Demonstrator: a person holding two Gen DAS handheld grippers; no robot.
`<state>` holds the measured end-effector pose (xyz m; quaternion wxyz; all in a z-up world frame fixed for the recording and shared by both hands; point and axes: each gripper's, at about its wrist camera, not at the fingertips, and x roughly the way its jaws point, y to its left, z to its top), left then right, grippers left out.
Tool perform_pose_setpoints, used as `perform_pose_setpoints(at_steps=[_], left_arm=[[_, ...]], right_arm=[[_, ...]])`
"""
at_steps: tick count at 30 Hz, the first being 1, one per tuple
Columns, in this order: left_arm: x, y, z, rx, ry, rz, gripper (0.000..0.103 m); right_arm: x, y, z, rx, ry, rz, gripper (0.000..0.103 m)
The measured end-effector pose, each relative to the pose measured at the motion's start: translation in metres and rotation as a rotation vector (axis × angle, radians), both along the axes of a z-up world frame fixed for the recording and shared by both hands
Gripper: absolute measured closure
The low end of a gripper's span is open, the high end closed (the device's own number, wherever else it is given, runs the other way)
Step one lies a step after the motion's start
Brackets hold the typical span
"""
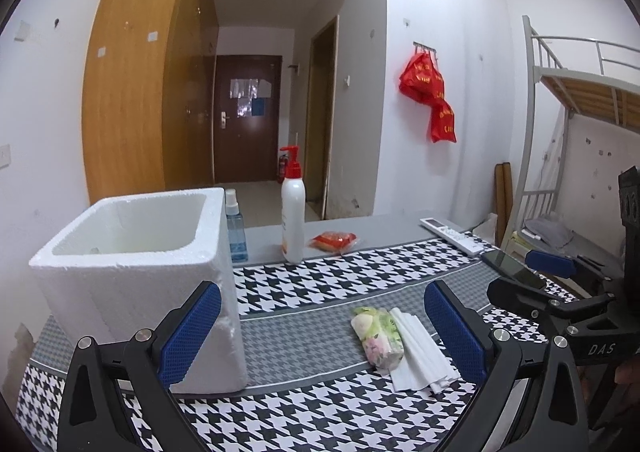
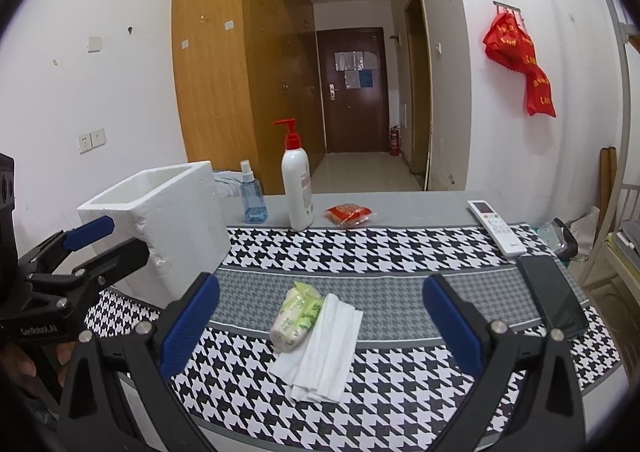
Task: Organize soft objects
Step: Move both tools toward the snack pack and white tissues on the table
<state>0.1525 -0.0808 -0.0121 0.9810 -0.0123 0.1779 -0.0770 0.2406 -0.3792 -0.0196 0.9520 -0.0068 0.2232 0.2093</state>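
Observation:
A green floral tissue pack (image 1: 378, 334) (image 2: 297, 316) lies on the houndstooth cloth, touching a folded white cloth (image 1: 420, 350) (image 2: 326, 348) on its right. A red soft packet (image 1: 334, 241) (image 2: 350, 214) lies farther back. A white foam box (image 1: 136, 252) (image 2: 168, 220) stands open at the left. My left gripper (image 1: 322, 332) is open and empty, above the cloth beside the box. My right gripper (image 2: 320, 324) is open and empty, its fingers either side of the pack and cloth, held short of them.
A pump bottle (image 1: 293, 212) (image 2: 298, 188) and a blue spray bottle (image 1: 236, 228) (image 2: 253, 198) stand at the back. A white remote (image 1: 454, 234) (image 2: 498, 228) and a dark phone (image 1: 514, 270) (image 2: 554, 294) lie at the right. A bunk bed (image 1: 580, 92) stands beyond.

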Motion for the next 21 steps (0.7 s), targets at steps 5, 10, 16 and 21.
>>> perform_pose_setpoints(at_steps=[5,10,16,21], left_arm=[[0.003,-0.006,-0.005,0.019,0.014,-0.012,0.001],[0.008,-0.011,-0.01,0.016,0.037,-0.031,0.001],[0.018,-0.019,-0.019,0.018,0.086,-0.056,0.001],[0.026,-0.024,-0.025,0.02,0.127,-0.068,0.001]], right_arm=[[0.002,-0.002,-0.007,-0.011,0.018,-0.008,0.0],[0.004,-0.006,-0.013,-0.018,0.032,-0.023,0.0],[0.005,-0.01,-0.019,-0.029,0.053,-0.029,0.0],[0.007,-0.013,-0.025,-0.036,0.071,-0.022,0.0]])
